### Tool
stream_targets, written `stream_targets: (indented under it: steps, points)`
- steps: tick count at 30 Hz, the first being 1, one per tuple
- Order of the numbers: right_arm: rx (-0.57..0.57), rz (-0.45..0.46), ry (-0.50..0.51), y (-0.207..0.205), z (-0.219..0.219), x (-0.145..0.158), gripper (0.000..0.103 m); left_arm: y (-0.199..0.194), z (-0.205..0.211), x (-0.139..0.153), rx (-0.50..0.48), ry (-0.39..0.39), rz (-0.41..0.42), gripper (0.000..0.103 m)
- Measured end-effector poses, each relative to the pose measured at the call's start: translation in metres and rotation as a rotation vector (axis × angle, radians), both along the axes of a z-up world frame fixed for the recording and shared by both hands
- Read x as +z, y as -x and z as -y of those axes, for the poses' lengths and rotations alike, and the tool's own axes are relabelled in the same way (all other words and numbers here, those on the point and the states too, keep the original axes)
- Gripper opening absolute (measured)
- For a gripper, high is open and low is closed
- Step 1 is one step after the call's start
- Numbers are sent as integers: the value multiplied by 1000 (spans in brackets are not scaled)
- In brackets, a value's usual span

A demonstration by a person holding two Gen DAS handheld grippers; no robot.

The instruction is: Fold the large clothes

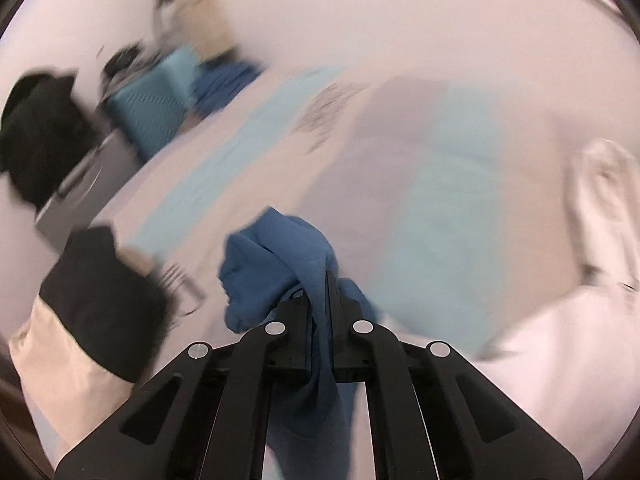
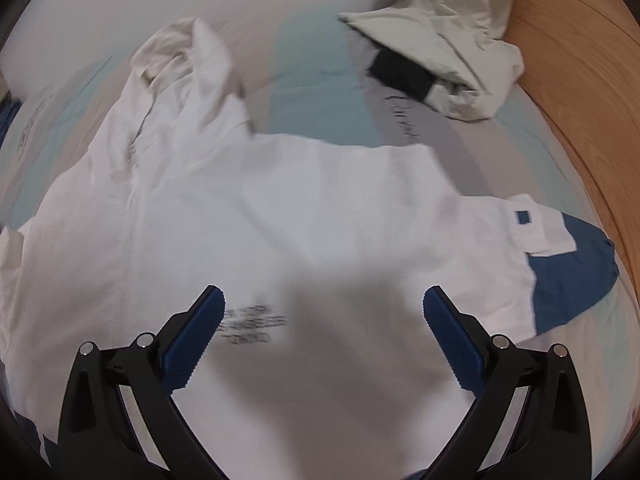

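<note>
A bunched blue fabric fold (image 1: 276,256) is being clamped in the left claw (image 1: 324,280) above the bed (image 1: 440,184), while the right claw (image 2: 322,300) is being held wide apart (nothing between) over the white jacket (image 2: 280,200).

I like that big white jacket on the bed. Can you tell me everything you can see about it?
The white jacket lies spread on the bed, front up. It looks like thin, smooth cloth. A zip line runs down the front, and its hood is bunched at the far end. Small dark print sits near the hem, and one sleeve ends in a blue cuff with a white tab. The right gripper hovers open above it.
</note>
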State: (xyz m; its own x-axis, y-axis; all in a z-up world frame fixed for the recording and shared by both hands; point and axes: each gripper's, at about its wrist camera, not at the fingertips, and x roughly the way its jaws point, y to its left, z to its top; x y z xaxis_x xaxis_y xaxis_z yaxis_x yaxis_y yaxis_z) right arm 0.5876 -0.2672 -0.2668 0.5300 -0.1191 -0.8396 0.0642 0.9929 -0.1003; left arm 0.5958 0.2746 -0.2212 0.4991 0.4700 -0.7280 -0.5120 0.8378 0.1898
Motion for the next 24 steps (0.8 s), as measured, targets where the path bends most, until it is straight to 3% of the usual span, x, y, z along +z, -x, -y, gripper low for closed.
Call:
stream_targets:
  steps: [4,9,13,19,24]
  points:
    - [-27,5,-9,11,46,6,95,-14,102,21,-163,-20,52,3]
    - [-62,19,13,23,112,15,95,-16,230,14,-317,10,47,3]
    - [-127,20,73,31,178,17,95,-12,335,-6,-458,17,13,3]
    - [-282,-5,139,30,311,11,95,-6,452,-48,-601,0,-48,3]
    - [-409,-65,80,24,408,-15,95,-10,518,-79,-643,-22,-102,3]
